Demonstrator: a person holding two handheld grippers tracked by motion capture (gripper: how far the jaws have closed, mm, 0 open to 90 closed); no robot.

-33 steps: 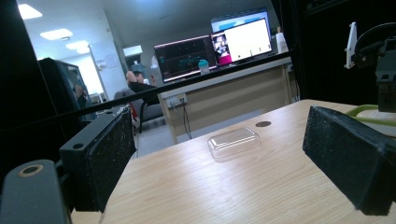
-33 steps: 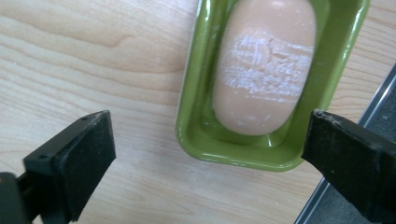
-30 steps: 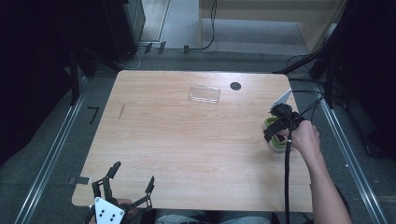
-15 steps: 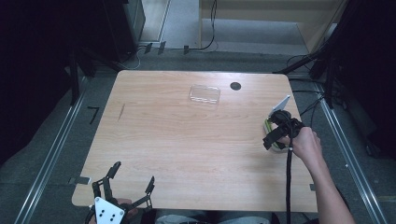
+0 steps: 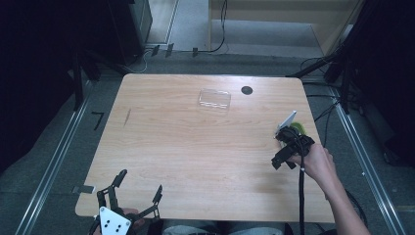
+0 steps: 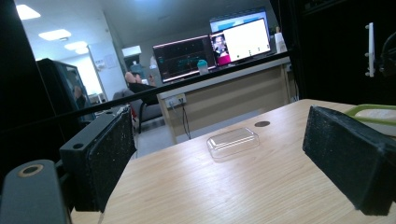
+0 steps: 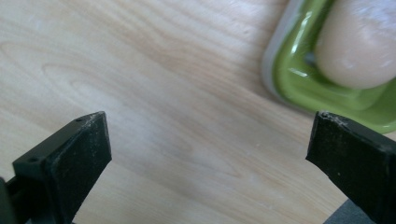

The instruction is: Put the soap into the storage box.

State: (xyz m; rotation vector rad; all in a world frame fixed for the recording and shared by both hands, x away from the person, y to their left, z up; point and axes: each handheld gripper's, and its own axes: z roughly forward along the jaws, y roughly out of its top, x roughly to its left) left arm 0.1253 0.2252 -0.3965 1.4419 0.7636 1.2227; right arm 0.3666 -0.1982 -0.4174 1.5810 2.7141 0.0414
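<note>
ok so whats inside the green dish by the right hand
A pale, rounded lump sits in the green dish. What it is can't be told, and the dish floor beneath it is covered.

Lidded box [image 5: 214, 99] at the table's [image 5: 195, 156] far middle, dish [image 5: 297, 129] at its right edge, well apart

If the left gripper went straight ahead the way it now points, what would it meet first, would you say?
Probably the clear plastic lid, lying between the open left gripper jaws' line of sight across bare table. Depth is hard to judge; it might pass slightly beside it.
</note>
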